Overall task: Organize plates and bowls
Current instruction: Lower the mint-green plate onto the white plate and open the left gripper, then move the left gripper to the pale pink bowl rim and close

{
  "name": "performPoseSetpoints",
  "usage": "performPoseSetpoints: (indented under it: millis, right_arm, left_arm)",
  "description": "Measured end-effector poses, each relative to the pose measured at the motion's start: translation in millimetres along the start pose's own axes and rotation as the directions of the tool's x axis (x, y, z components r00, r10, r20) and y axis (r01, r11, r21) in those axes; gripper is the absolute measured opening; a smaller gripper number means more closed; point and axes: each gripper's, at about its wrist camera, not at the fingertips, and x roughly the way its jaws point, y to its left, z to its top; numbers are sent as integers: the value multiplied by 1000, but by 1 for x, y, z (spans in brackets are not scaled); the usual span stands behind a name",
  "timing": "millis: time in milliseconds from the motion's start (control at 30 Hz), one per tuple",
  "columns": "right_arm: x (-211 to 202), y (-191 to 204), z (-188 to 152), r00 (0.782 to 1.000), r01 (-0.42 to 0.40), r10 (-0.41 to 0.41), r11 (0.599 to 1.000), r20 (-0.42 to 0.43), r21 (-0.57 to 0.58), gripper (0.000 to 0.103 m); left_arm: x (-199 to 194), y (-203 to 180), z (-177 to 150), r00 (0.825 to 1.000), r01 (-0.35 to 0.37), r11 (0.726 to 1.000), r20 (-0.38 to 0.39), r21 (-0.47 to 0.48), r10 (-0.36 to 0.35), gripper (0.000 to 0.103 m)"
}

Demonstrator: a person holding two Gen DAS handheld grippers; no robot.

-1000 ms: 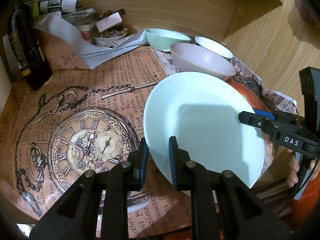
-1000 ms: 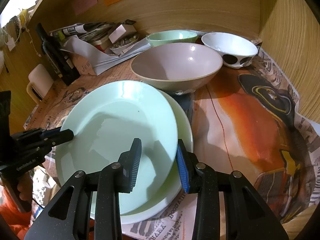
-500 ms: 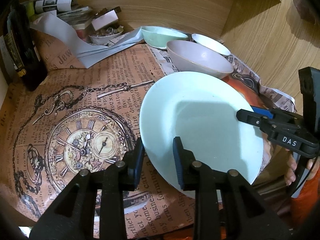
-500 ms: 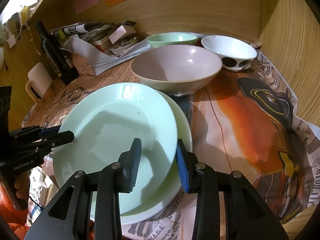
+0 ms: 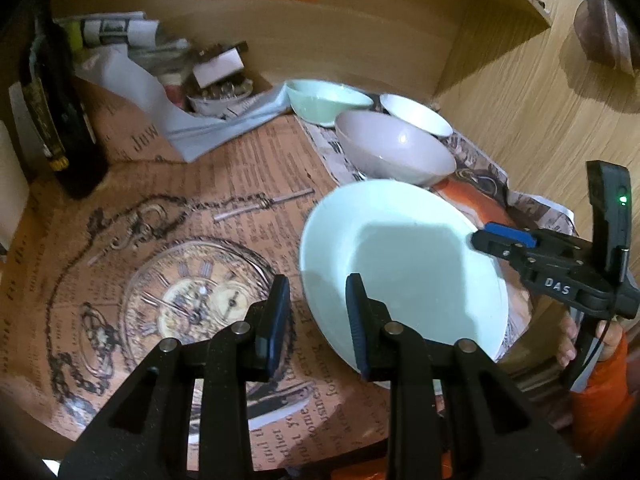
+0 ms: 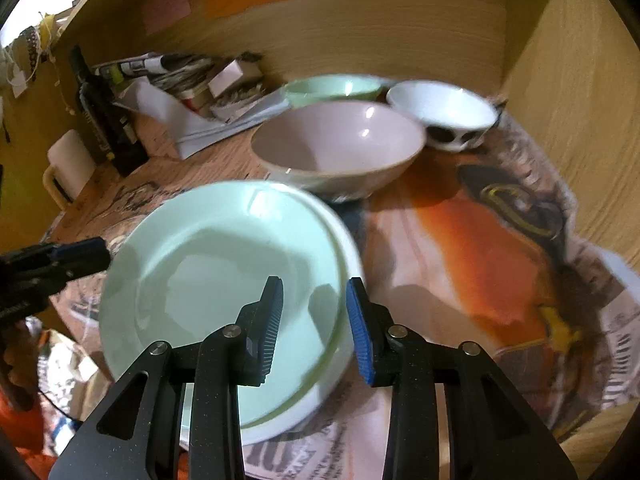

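Mint-green, my top plate (image 6: 224,280) lies stacked on a paler plate (image 6: 340,344) on the newspaper-covered counter (image 5: 240,168). My left gripper (image 5: 316,312) stands slightly open and empty beside its rim, and my right gripper (image 6: 314,320) straddles the opposite rim, slightly parted, pads not touching. Behind stand three empty bowls: pinkish (image 6: 340,144), green (image 6: 332,88), white (image 6: 444,110); a small dish (image 5: 220,96) farther back holds clutter I cannot identify.

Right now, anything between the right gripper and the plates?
Nothing visible. The right gripper, jaws open, straddles the near rim of the stacked plates; the left gripper sits at the opposite rim, out of the way.
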Motion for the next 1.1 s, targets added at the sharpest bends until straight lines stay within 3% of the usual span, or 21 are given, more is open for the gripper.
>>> performPoseSetpoints:
  millis: [333, 567, 767, 1100]
  right_arm:
    - [-19, -18, 20, 996, -8, 3, 998, 86, 56, 34]
    - [-23, -29, 47, 983, -18, 1, 996, 181, 92, 59]
    - [-10, -37, 69, 976, 4, -28, 994, 217, 107, 68]
    - [33, -58, 87, 988, 18, -40, 988, 147, 152, 69]
  left_arm:
    - [-12, 7, 35, 996, -7, 1000, 84, -3, 8, 38]
    - [-6, 6, 72, 987, -31, 1000, 155, -6, 31, 60]
    - [23, 4, 106, 991, -20, 1000, 129, 19, 17, 61]
    - [93, -9, 140, 1000, 8, 998, 12, 70, -9, 61]
